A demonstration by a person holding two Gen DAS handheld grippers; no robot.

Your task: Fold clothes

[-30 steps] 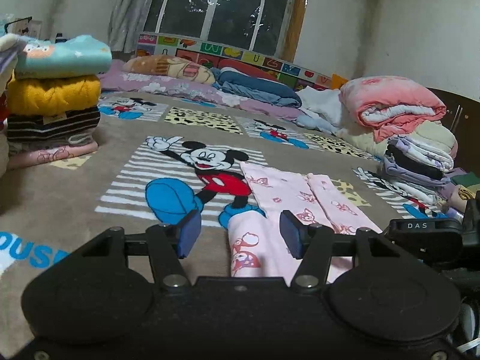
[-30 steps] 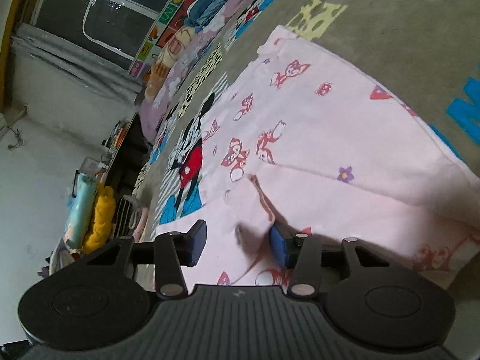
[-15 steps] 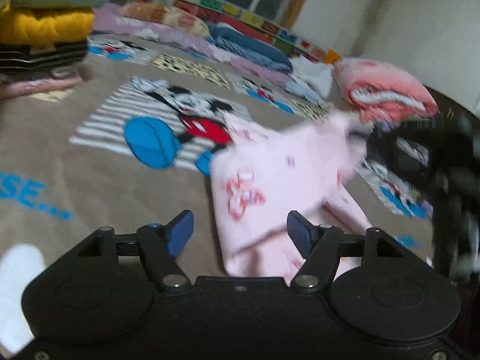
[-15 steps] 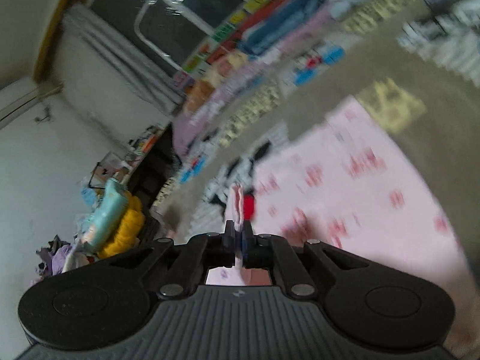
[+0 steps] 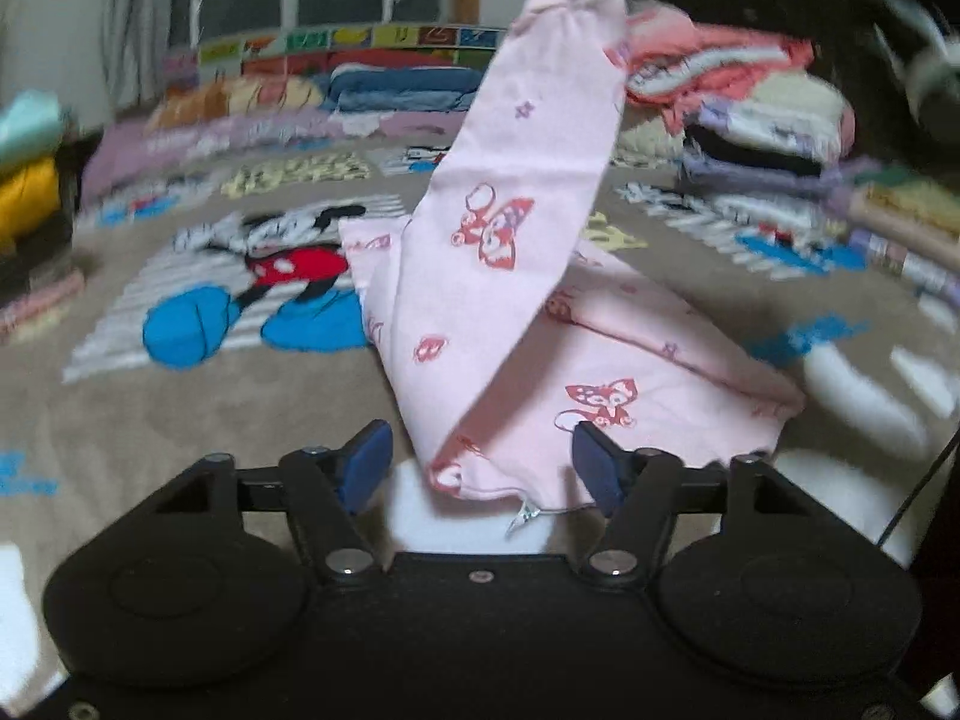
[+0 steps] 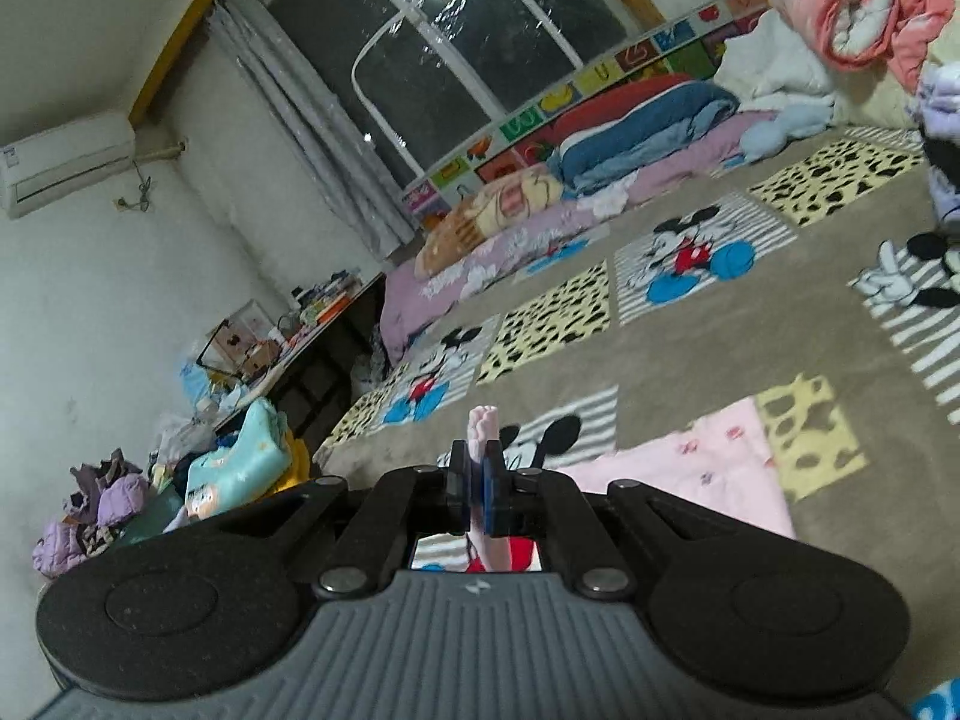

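1. Two grippers are in play over a bed covered by a brown Mickey Mouse blanket (image 5: 180, 420).
2. Right gripper (image 6: 478, 492): its blue pads are pressed together on a pinch of the pink garment (image 5: 498, 276), and a small bunched tip of that cloth pokes up just above the pads in the right wrist view.
3. Left gripper (image 5: 474, 465): its fingers stand wide apart, holding nothing — the lower edge of the pink cloth lies between and just ahead of them, though whether a pad touches it I cannot tell.
4. Pink garment, printed with small red foxes: one long part is lifted off the bed, rising as a slanted strip toward the top of the left wrist view, where a dark blurred shape, apparently the right gripper, holds its end.
5. Its remaining part lies flat on the blanket beside the Mickey Mouse figure (image 5: 288, 258), spreading to the right of the raised strip.
6. Folded clothes are stacked at the right edge of the bed (image 5: 762, 138), with a pink-and-white quilt on top.
7. Another stack sits at the left edge (image 5: 30, 180) — a teal piece above a yellow one.
8. Rolled bedding (image 6: 642, 120) lies along the far side under a dark window (image 6: 468, 42).
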